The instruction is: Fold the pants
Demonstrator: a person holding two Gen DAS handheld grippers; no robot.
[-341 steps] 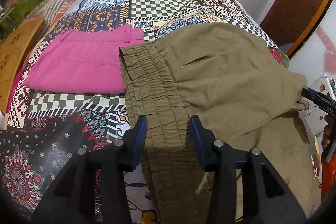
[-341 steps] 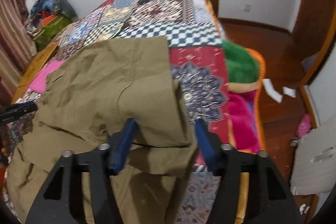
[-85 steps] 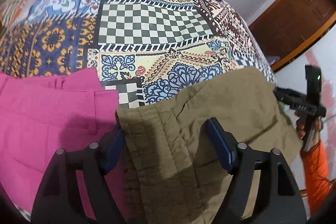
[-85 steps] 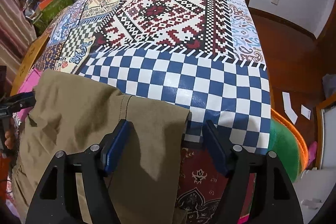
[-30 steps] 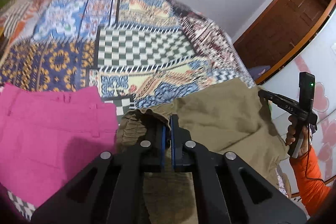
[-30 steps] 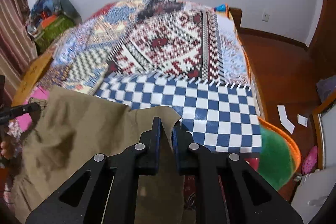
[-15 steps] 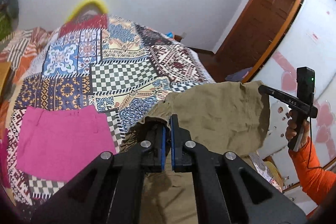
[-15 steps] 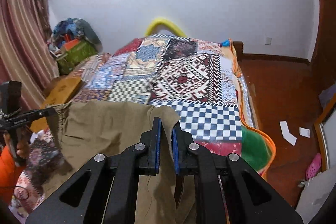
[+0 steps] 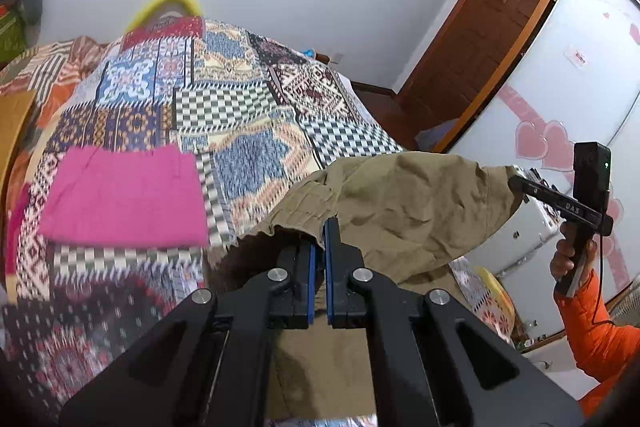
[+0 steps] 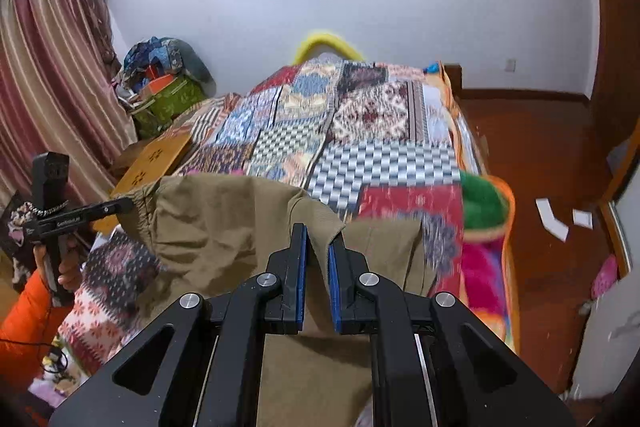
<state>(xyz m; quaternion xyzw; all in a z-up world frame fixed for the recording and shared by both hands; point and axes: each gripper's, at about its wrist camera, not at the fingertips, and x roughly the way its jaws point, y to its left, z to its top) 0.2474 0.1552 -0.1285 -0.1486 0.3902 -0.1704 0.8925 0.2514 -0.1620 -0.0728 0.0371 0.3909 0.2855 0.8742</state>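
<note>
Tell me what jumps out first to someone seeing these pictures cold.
The olive-khaki cloth pants hang in mid-air over the near end of the bed, pinched at two corners by the left gripper and the right gripper. Beneath them spreads the busy patchwork bedspread, with a folded bright pink garment lying flat on its left side.

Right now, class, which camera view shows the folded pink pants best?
The left wrist view. There the pink pants lie whole and flat on the quilt, left of the olive pants. The right wrist view shows only a thin pink sliver behind the raised olive pants.
</note>
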